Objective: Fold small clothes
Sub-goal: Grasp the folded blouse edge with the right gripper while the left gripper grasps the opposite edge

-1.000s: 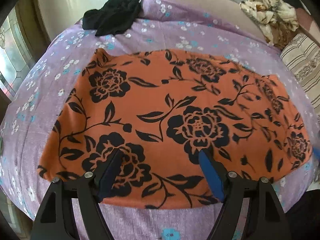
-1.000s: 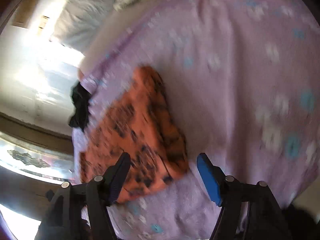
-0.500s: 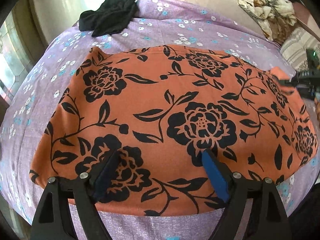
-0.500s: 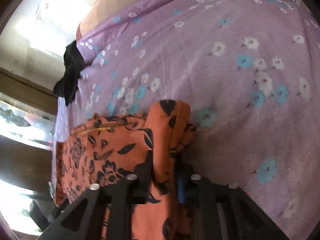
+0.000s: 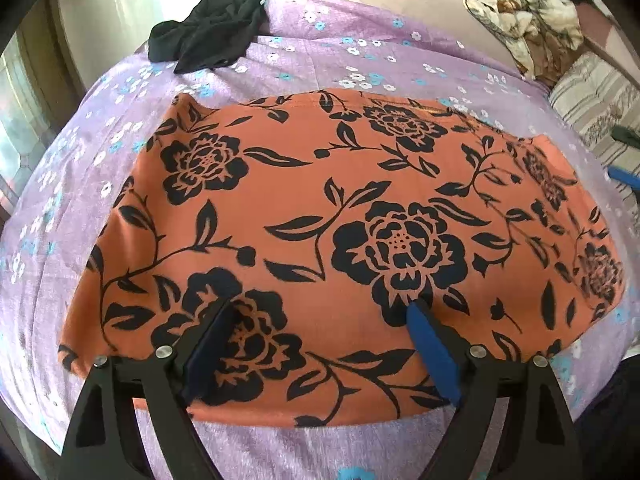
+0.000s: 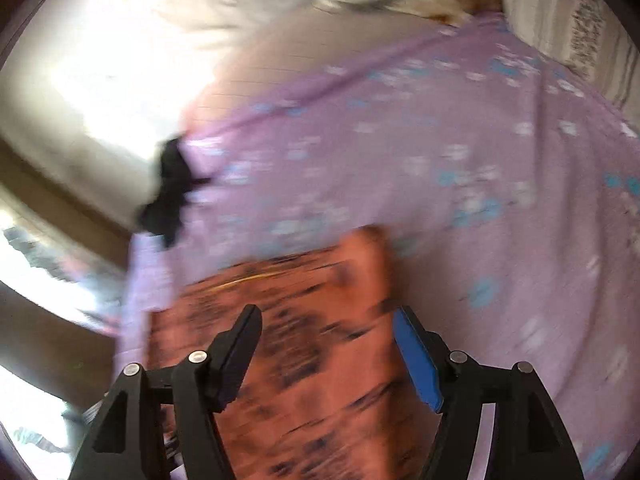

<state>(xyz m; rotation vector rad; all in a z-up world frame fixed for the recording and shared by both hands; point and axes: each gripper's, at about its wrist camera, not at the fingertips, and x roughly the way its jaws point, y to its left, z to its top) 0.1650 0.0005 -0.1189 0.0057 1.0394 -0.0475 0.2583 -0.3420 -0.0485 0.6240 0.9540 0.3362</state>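
Observation:
An orange garment with black flowers (image 5: 320,216) lies spread flat on the purple flowered bedspread (image 5: 360,60). My left gripper (image 5: 320,312) is open above the garment's near edge, holding nothing. In the blurred right wrist view the same orange garment (image 6: 312,320) lies below my right gripper (image 6: 326,320), which is open and empty over its far right corner. The right gripper's blue pad shows at the right edge of the left wrist view (image 5: 624,178).
A black garment (image 5: 208,28) lies crumpled at the bed's far left, and also shows in the right wrist view (image 6: 168,184). A patterned blanket (image 5: 524,12) and a striped pillow (image 5: 592,104) lie at the far right. A window is at the left.
My right gripper, shut on the garment's right corner half a second ago, has opened and let it go. The corner now lies flat. The left gripper stays open over the near edge.

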